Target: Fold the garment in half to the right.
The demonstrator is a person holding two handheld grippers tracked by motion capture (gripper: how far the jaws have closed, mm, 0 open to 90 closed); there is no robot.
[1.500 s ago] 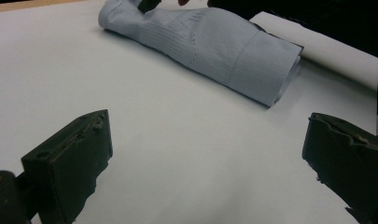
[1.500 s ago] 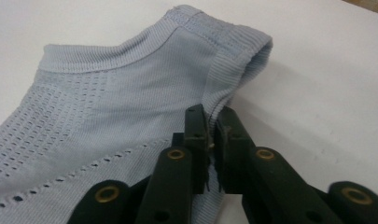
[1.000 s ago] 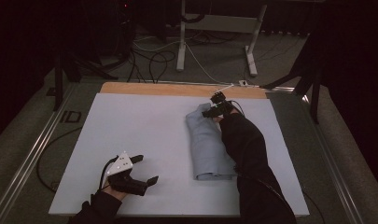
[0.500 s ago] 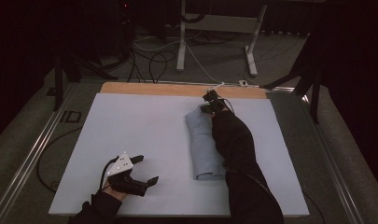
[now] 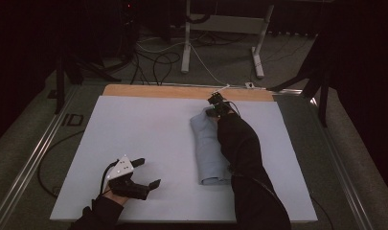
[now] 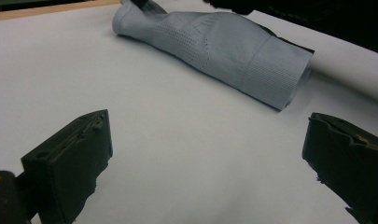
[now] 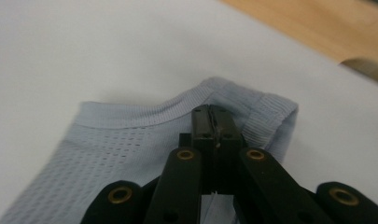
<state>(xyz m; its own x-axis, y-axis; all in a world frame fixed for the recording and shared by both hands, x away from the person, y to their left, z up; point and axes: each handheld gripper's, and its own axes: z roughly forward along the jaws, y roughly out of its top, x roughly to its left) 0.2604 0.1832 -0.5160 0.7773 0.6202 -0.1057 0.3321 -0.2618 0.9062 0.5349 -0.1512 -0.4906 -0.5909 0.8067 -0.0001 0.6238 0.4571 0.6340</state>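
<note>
A light blue knitted garment [image 5: 205,149] lies folded lengthwise on the white table cover [image 5: 134,129], right of centre. My right gripper [image 5: 214,106] is at its far end, and a dark sleeve lies along the cloth. In the right gripper view the jaws [image 7: 213,114] are pressed together on the ribbed edge of the garment [image 7: 130,135]. My left gripper [image 5: 149,172] rests near the table's front left, open and holding nothing. Its two black jaws stand wide apart [image 6: 207,123] and point toward the garment [image 6: 214,46].
A strip of bare wood [image 5: 158,91] runs along the table's far edge. Metal rails [image 5: 33,158] flank the table on both sides. Cables and a white desk frame [image 5: 187,43] are on the floor beyond.
The right gripper has shifted slightly left at the garment's far end, and the forearm now lies more over the cloth. The left gripper has stayed put.
</note>
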